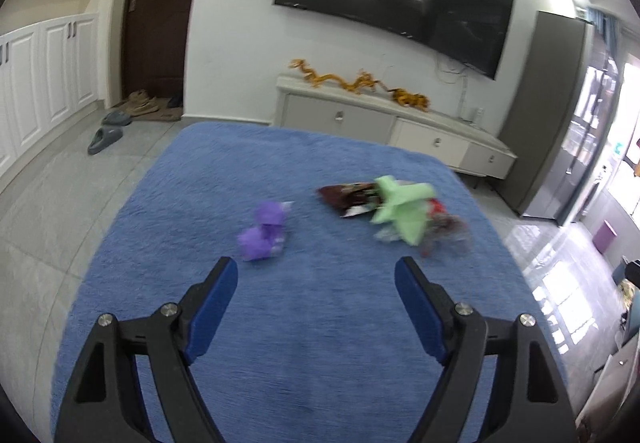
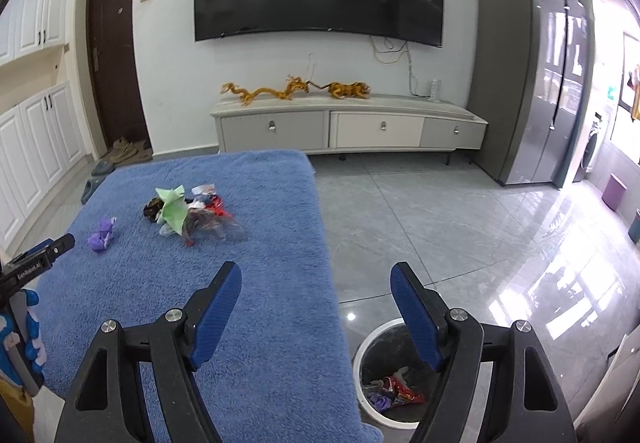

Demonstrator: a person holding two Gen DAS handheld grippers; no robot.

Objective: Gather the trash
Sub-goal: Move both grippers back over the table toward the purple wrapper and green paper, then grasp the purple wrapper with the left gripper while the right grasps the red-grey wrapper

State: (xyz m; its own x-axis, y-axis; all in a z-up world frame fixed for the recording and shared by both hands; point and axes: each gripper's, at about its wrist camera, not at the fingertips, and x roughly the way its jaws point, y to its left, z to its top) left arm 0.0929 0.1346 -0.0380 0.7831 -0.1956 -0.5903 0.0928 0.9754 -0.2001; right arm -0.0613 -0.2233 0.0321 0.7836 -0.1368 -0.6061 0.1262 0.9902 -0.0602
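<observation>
Both hand-held grippers, left [image 1: 316, 275] and right [image 2: 316, 279], wide open, empty, above blue towel [image 1: 304, 323]

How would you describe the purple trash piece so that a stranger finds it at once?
Start at the blue towel-like cover on the table. Crumpled trash lies in its middle: a mixed pile with a pale green paper, and to its left, apart, the purple wrapper. It is the only purple piece, small and alone.

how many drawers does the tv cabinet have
3 drawers on the tv cabinet: left drawer, middle drawer, right drawer, side by side under the TV.
</observation>
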